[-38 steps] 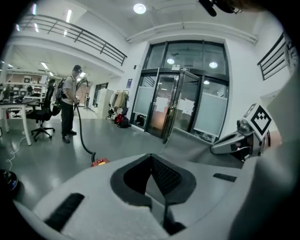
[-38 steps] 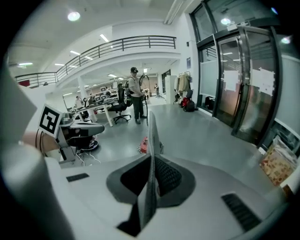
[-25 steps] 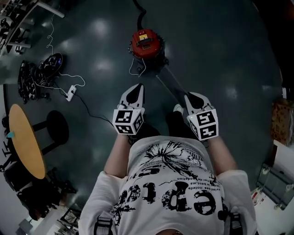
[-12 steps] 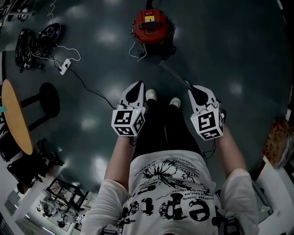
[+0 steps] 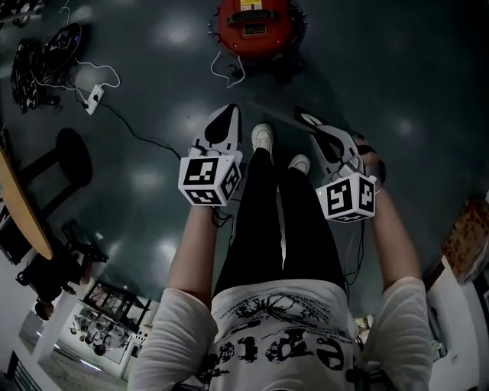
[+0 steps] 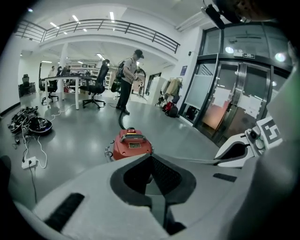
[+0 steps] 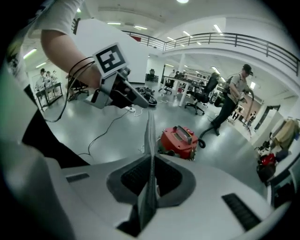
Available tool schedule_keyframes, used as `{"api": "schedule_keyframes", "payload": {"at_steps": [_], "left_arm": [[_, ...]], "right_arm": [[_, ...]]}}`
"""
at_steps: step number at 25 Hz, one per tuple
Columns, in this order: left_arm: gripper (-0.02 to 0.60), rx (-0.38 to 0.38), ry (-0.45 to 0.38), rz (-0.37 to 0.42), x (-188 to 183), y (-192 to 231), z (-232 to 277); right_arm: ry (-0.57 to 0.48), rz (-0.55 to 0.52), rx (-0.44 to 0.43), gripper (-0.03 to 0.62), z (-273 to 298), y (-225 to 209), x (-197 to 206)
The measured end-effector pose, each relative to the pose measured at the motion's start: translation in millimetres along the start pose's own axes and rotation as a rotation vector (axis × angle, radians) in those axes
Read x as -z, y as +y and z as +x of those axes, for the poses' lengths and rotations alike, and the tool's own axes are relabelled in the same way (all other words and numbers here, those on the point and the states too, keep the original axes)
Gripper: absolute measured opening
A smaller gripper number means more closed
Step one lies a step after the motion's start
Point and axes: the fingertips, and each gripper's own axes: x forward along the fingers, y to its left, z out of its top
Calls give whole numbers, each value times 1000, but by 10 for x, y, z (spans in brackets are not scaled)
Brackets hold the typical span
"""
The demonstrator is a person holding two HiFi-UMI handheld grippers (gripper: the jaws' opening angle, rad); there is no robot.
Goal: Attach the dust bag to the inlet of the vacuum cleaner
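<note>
The red vacuum cleaner (image 5: 256, 19) stands on the dark floor ahead of me, with its black hose (image 6: 121, 119) trailing away behind it. It also shows in the right gripper view (image 7: 180, 140). My right gripper (image 5: 317, 126) is shut on the grey dust bag (image 7: 150, 131), which I see edge-on as a thin flat sheet sticking out past the jaws. In the left gripper view the bag (image 6: 187, 160) is only a thin line. My left gripper (image 5: 221, 122) is shut with nothing in it, level with the right one. Both hang well short of the vacuum.
A white power strip (image 5: 93, 93) with its cable and a heap of black gear (image 5: 42, 53) lie at the left. A black stool (image 5: 65, 153) and a round wooden table (image 5: 19, 206) stand further left. A person (image 6: 129, 75) with a backpack stands beyond the vacuum.
Both grippers have come down and forward together. The right one has rolled, so the bag now stands on edge. The vacuum sits nearer the top of the head view.
</note>
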Motion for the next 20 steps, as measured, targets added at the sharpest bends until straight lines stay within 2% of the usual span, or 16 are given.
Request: {"api": "schedule_keyframes", "payload": {"at_steps": [4,12,20], "left_arm": [[3,1,6,69,107,325,464],[3,53,-28,135,336,783,1381],[4,117,-169,269,161,878,1993]], "right_arm": [[-8,-101,-52,23,525,102,124],[17,-191,-97,23,1438,249,478],[-8,-298,-44,23,1988,288,785]]}}
